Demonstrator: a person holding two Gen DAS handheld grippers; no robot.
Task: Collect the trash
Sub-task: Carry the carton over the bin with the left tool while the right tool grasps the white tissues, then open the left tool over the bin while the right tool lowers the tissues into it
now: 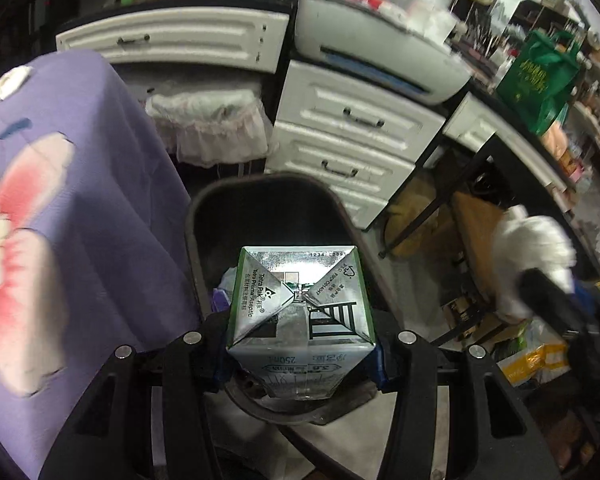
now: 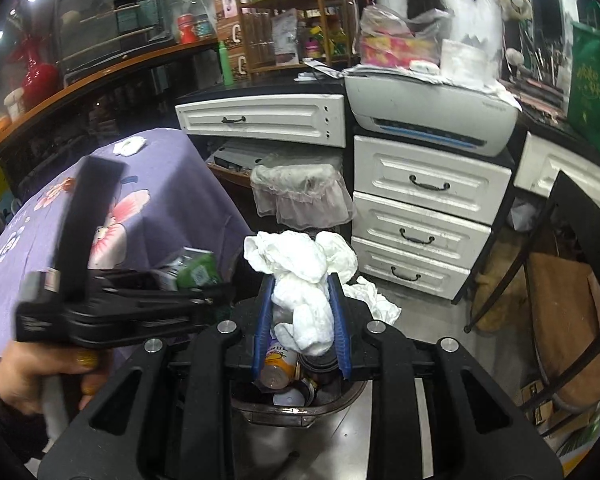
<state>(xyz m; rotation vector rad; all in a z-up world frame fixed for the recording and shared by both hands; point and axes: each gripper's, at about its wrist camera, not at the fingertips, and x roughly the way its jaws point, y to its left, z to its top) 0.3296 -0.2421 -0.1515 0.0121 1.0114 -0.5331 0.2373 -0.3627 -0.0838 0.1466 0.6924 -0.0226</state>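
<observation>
Carton point(image 1: 300, 312) clamped in left hand-held gripper point(image 1: 300, 360), above bin point(image 1: 204, 208) — tissue point(image 2: 304, 280) in right point(image 2: 302, 320)

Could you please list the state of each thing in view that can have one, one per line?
left gripper: shut on the drink carton, above the bin.
right gripper: shut on crumpled white tissue.
trash bin: open, partly filled.
white drawers: all closed.
printer: lid down.
</observation>
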